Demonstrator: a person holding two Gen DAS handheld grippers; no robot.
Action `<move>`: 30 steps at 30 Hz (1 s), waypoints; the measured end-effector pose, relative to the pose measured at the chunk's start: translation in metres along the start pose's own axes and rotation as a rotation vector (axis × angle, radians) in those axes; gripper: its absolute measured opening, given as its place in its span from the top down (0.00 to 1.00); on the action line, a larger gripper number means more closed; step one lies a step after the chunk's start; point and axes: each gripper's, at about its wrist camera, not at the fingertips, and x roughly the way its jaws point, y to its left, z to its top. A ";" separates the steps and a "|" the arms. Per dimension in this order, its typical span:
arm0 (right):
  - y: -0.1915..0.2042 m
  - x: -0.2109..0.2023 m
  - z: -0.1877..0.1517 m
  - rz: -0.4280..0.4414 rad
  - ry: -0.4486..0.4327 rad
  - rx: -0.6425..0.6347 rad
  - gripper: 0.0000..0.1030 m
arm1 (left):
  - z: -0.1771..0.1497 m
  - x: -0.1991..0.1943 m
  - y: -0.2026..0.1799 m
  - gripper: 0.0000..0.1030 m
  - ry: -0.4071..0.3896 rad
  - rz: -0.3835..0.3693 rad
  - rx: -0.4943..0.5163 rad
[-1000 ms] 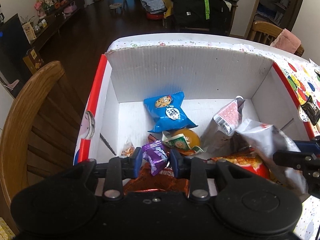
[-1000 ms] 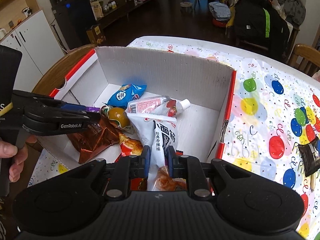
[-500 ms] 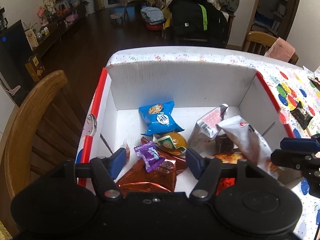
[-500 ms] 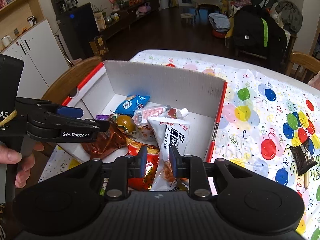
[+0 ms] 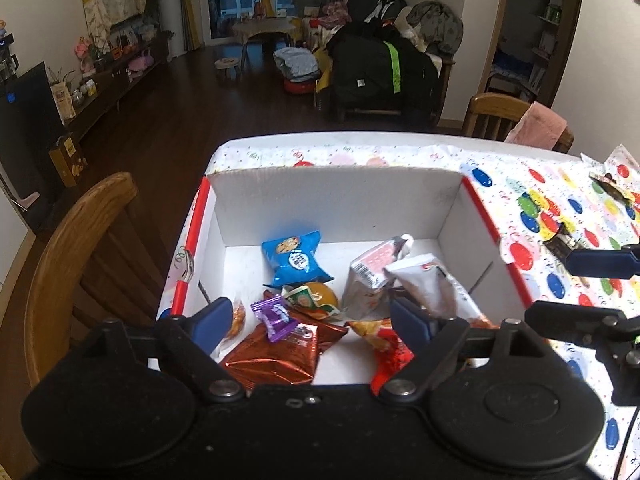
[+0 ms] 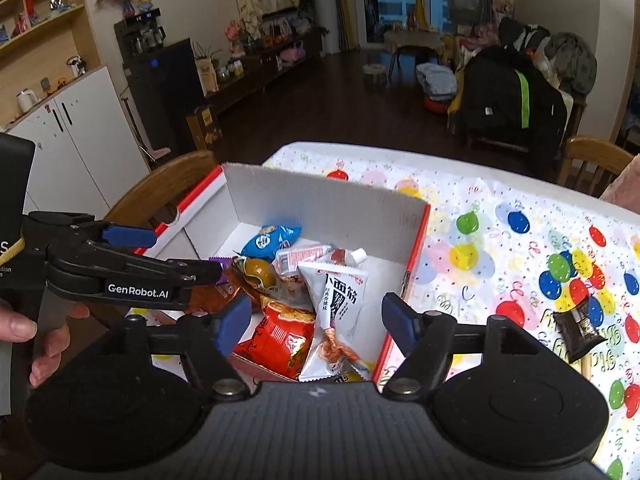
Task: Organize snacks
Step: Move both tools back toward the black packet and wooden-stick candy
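- Snacks mostly sit in the box (image 5: 336, 200) already
- left gripper (image 5: 310, 318) and right gripper (image 6: 316, 320) both gape wide, holding nothing
- dark packet (image 6: 580, 326) waits on the tablecloth

White cardboard box (image 5: 336, 204), red rim, open top, holds snacks: blue cookie pkt (image 5: 295, 258) flat near back wall; purple candy (image 5: 274, 317) atop copper foil bag (image 5: 276, 354); white noodle-snack pkt (image 6: 338, 304) leaning over red chip bag (image 6: 280, 338). Dark wrapper (image 6: 578, 326) lies outside on tablecloth.
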 end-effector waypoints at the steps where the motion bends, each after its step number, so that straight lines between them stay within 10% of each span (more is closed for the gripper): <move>1: -0.001 -0.003 0.000 0.001 -0.006 -0.001 0.29 | 0.000 -0.003 -0.002 0.14 -0.007 -0.002 0.000; 30: -0.147 -0.080 -0.041 -0.092 -0.135 0.117 0.11 | 0.018 -0.031 -0.166 0.00 -0.172 -0.132 0.078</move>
